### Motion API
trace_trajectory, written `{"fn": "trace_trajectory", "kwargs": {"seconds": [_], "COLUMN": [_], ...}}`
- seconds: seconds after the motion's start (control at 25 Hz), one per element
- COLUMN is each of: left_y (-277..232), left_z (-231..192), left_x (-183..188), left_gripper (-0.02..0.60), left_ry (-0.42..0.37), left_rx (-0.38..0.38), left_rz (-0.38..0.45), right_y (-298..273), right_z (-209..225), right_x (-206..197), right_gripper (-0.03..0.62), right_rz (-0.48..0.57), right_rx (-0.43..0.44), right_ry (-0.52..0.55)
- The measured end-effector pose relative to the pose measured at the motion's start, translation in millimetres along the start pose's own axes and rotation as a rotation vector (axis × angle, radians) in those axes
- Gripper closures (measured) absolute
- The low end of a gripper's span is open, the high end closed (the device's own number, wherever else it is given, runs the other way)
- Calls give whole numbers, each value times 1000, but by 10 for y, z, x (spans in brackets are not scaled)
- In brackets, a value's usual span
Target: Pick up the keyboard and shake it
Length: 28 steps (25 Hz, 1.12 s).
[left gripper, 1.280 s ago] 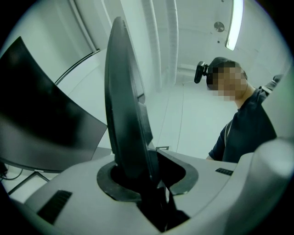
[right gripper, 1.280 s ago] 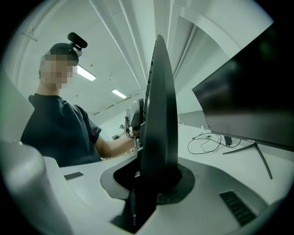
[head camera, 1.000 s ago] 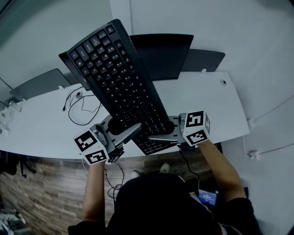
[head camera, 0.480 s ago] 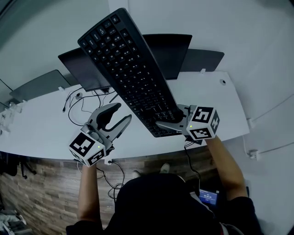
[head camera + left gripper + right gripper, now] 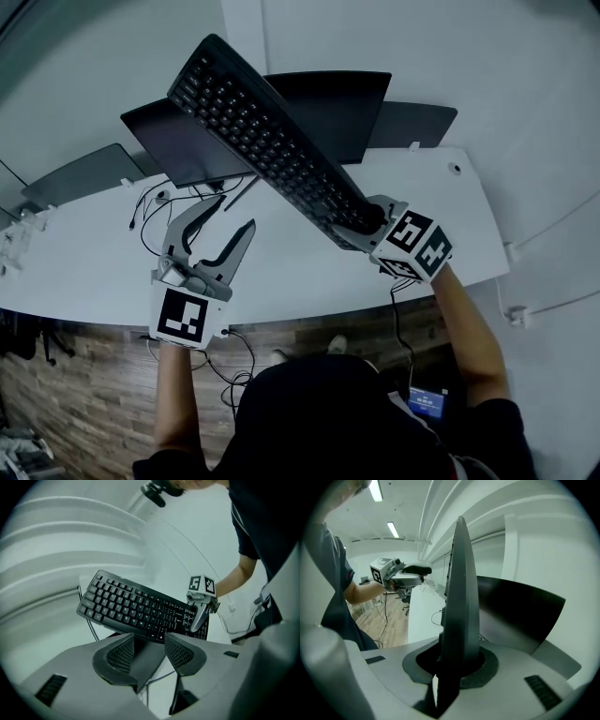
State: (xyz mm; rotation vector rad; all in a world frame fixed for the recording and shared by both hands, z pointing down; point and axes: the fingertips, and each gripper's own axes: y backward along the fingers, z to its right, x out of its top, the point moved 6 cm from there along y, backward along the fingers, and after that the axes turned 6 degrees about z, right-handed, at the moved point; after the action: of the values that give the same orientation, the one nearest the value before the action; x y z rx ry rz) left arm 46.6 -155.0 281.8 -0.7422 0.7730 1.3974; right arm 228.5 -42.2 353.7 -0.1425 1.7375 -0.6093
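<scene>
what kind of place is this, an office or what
Most likely an office: a long white desk carries dark monitors and loose cables, there is a wood-look floor below, and strip lights run along the ceiling.

Head view: above the person, steeply down on worktop (image 5: 84, 262), left claw (image 5: 234, 212) and right claw (image 5: 373, 220). Left gripper view: close behind its jaws, facing keyboard (image 5: 136, 606) keys and right claw. Right gripper view: close, along keyboard's edge, left claw beyond. All three share the keyboard.
</scene>
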Motion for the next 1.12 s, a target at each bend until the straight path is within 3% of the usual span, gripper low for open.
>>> {"fn": "trace_trajectory", "kwargs": {"seconds": [0.08,0.48,1.12], "left_y": [-10,-14,-157], "left_z": [-10,-60,-52], "left_x": [89,397,334], "left_gripper": [377,343,319], "left_ry": [-88,-243,-398], "left_rx": [18,77,71], "left_rz": [-16,-16,-135], "right_y": [5,13,88], "right_z": [34,244,307], "right_x": [9,34,124], "right_gripper": [507,507,507], "right_rz": [-40,-224,-410], "right_rx": [-54,-291,-463], "right_ry": [47,238,554]}}
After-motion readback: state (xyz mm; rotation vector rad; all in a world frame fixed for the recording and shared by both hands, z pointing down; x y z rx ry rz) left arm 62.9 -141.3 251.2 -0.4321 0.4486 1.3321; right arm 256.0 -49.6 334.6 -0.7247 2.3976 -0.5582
